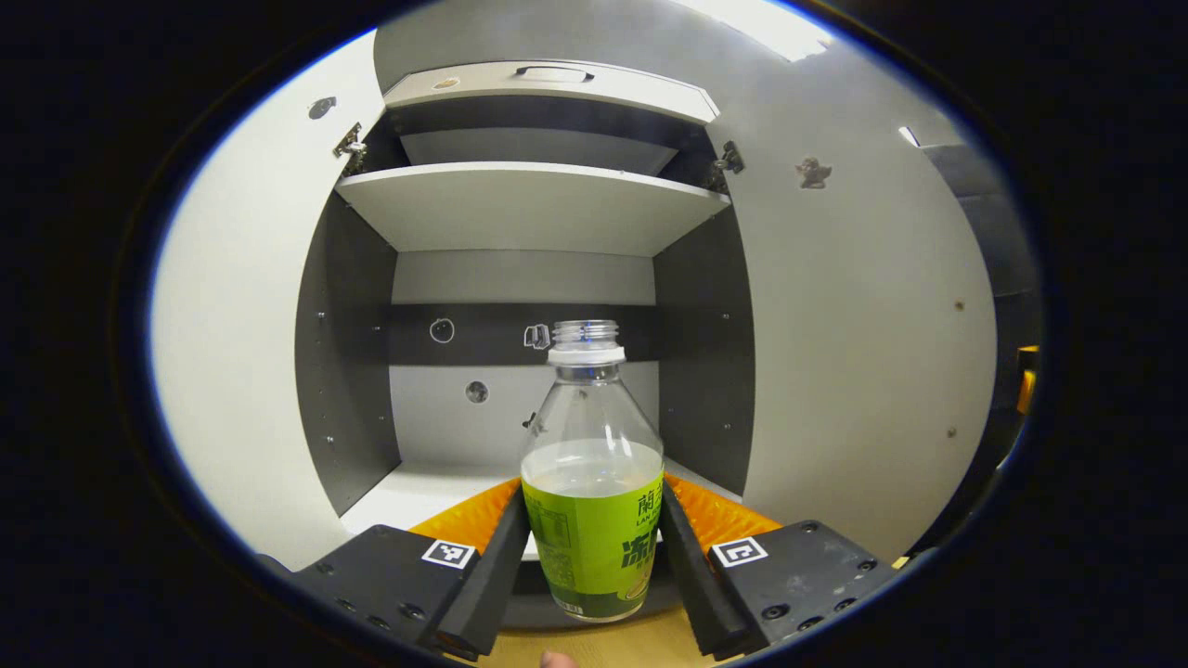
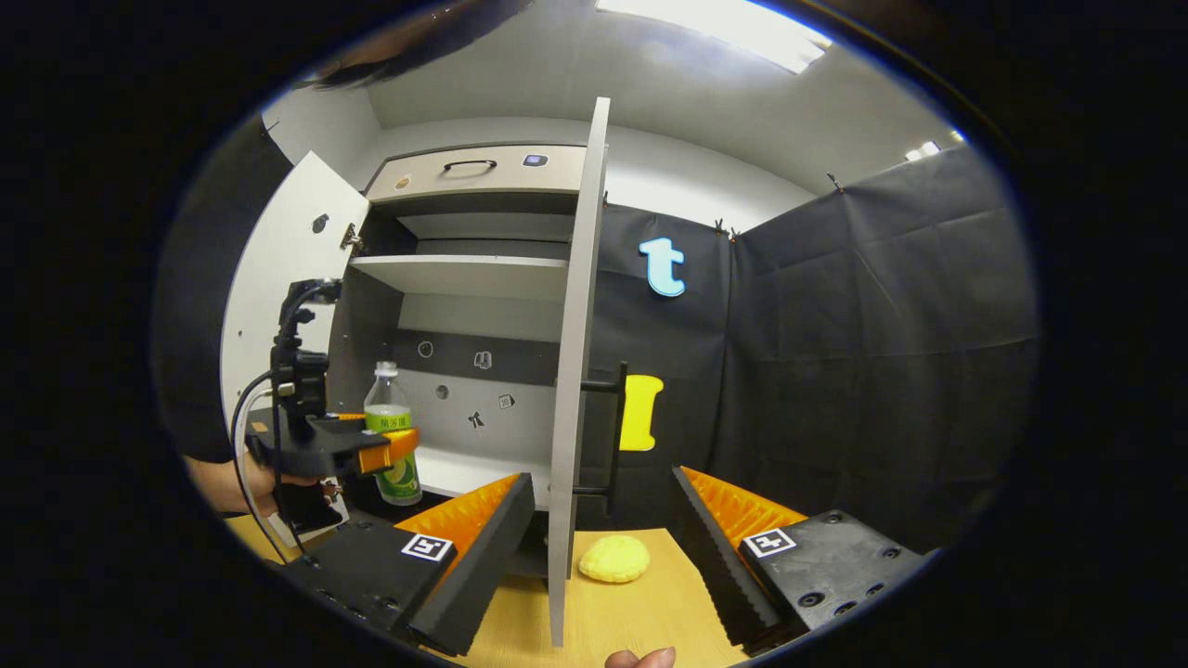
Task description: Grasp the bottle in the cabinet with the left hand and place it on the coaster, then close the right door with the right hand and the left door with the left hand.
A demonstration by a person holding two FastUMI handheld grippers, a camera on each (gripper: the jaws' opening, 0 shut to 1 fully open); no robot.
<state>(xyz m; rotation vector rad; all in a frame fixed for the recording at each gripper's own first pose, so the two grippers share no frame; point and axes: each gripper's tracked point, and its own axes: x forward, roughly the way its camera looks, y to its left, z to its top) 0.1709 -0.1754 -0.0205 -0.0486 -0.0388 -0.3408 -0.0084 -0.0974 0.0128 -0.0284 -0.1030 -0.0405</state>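
Left hand-held gripper (image 1: 594,557) clamps the bottle (image 1: 592,501) at the cabinet (image 1: 529,199) mouth. Right hand-held gripper (image 2: 603,547) wide, straddling the right door (image 2: 575,371) edge.

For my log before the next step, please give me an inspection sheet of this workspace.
Surface: wooden tabletop, bare in front of the cabinet.
Job's things: uncapped green-label bottle, partly filled, at the cabinet's front edge; left door and right door open; no coaster seen.
Clutter: yellow ridged object on the tabletop.
Grippers: left hand-held gripper fingers against the bottle on both sides; right hand-held gripper open, straddling the right door's edge.
Cables: one cable looping behind the left hand-held gripper.
Surroundings: black cloth wall, ceiling light.
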